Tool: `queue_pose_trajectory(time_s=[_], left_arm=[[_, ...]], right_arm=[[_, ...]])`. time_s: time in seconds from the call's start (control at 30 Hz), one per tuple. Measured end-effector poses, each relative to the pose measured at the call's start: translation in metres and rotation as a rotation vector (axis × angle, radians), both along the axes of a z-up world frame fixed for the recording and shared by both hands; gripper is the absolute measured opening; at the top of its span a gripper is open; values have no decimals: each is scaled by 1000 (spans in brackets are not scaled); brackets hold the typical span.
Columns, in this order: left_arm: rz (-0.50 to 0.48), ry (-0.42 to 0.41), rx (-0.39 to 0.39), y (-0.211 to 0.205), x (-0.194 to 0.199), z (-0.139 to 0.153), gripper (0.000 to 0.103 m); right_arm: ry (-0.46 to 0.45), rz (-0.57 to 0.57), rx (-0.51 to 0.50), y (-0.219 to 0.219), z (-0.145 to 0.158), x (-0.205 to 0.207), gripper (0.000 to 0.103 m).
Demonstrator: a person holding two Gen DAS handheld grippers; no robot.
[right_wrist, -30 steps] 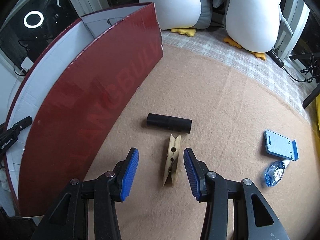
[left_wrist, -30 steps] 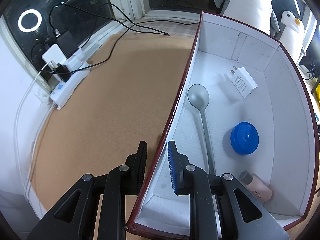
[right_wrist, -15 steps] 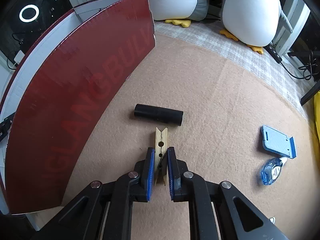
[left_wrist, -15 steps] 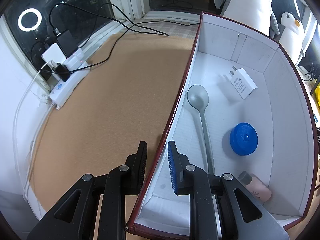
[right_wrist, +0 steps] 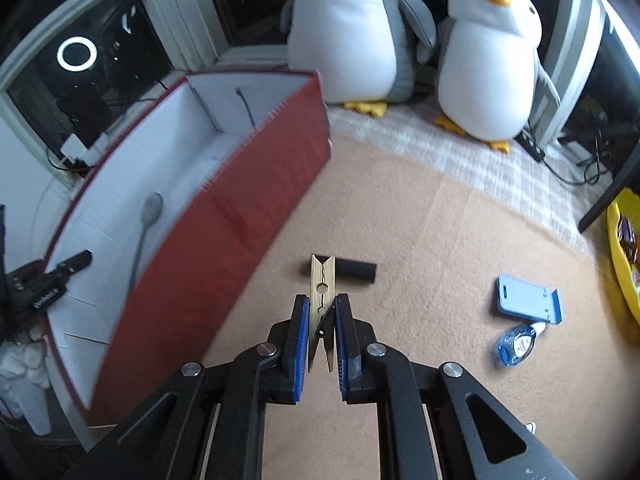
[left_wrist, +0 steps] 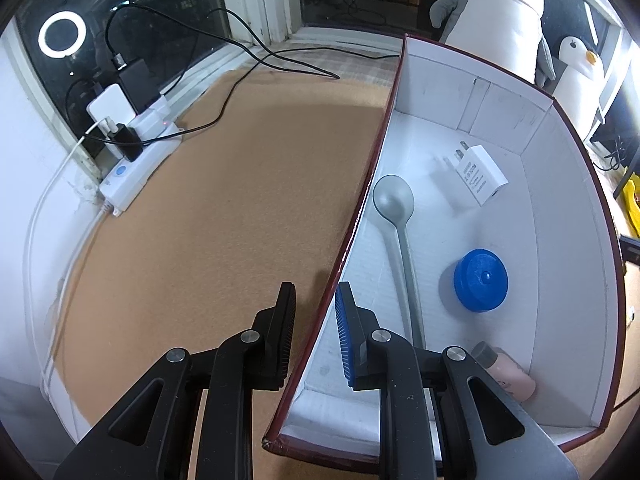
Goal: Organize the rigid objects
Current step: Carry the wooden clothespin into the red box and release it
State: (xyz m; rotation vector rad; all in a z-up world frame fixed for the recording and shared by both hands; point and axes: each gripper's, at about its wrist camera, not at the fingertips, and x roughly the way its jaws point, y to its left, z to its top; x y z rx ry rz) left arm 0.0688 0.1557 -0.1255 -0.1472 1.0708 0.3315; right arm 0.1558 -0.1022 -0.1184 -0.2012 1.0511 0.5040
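My left gripper (left_wrist: 316, 312) is shut on the left wall of a red box (left_wrist: 360, 200) with a white inside. The box holds a grey spoon (left_wrist: 394, 208), a white charger (left_wrist: 478, 174), a blue lid (left_wrist: 480, 280) and a pink bottle (left_wrist: 506, 374). My right gripper (right_wrist: 322, 320) is shut on a wooden clothespin (right_wrist: 322, 280), lifted above the tan mat. A black cylinder (right_wrist: 354, 272) lies just beyond it on the mat. The red box (right_wrist: 248, 216) stands to the left in the right wrist view.
A blue card holder (right_wrist: 528, 298) and a blue tape dispenser (right_wrist: 518, 340) lie on the mat at right. Two plush penguins (right_wrist: 488, 64) stand at the back. A yellow bin (right_wrist: 624, 240) is at the far right. A power strip (left_wrist: 132, 168) with cables sits at the left edge.
My right gripper closed on the clothespin, then lifted it off the mat. The left gripper has stayed on the box wall.
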Motion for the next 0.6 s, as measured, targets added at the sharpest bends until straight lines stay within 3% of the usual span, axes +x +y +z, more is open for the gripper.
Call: queue_pose_trajectory(time_s=[0.23, 0.6], left_arm=[[1, -20, -18, 2, -6, 5, 19], [-6, -48, -48, 5, -14, 10, 19]], right_arm=[[-47, 68, 29, 34, 31, -12, 11], [-66, 161, 3, 91, 40, -21, 11]])
